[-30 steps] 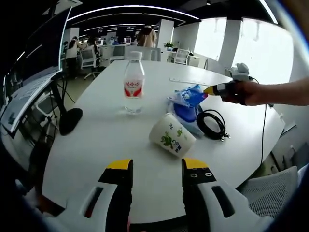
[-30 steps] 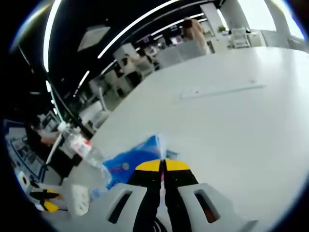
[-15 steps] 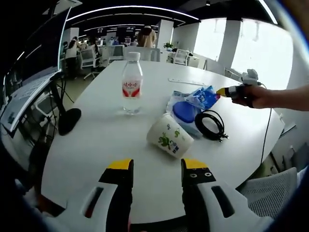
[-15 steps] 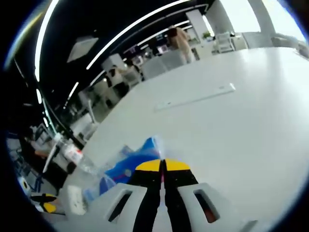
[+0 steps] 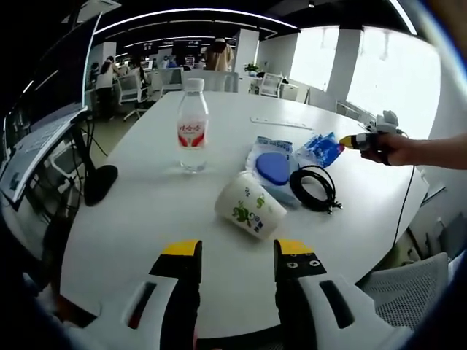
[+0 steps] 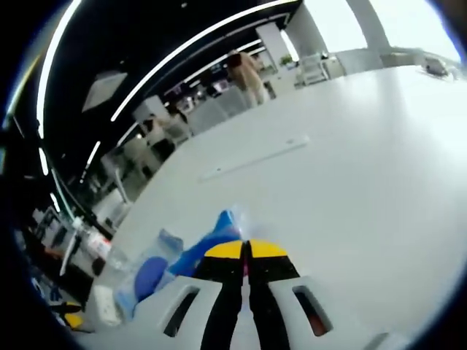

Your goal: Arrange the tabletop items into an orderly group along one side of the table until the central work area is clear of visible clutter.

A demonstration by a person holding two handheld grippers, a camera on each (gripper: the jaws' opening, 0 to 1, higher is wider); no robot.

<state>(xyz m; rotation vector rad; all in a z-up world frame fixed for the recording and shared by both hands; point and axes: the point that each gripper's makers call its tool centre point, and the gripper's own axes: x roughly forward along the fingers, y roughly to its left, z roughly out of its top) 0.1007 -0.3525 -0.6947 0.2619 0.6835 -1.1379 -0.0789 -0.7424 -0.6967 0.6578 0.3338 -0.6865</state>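
Observation:
My right gripper [image 6: 246, 252] is shut on a blue plastic packet [image 6: 210, 239]; in the left gripper view that packet [image 5: 322, 149] hangs from the right gripper [image 5: 352, 141] just above the white table [image 5: 139, 219], right of a wipes pack with a blue lid [image 5: 273, 166]. A black coiled cable [image 5: 314, 188] lies beside the pack. A printed paper cup [image 5: 250, 205] lies on its side in front of them. A water bottle [image 5: 192, 127] stands upright further back. My left gripper [image 5: 237, 251] is open and holds nothing, near the table's front edge.
A black stand base [image 5: 98, 182] and cables sit at the table's left edge by a screen. A flat white strip [image 5: 281, 122] lies far back on the table, also visible as the strip [image 6: 255, 156]. Office chairs and people are beyond.
The right gripper has carried the blue packet rightward, off the wipes pack and toward the table's right side. The left gripper has hardly moved.

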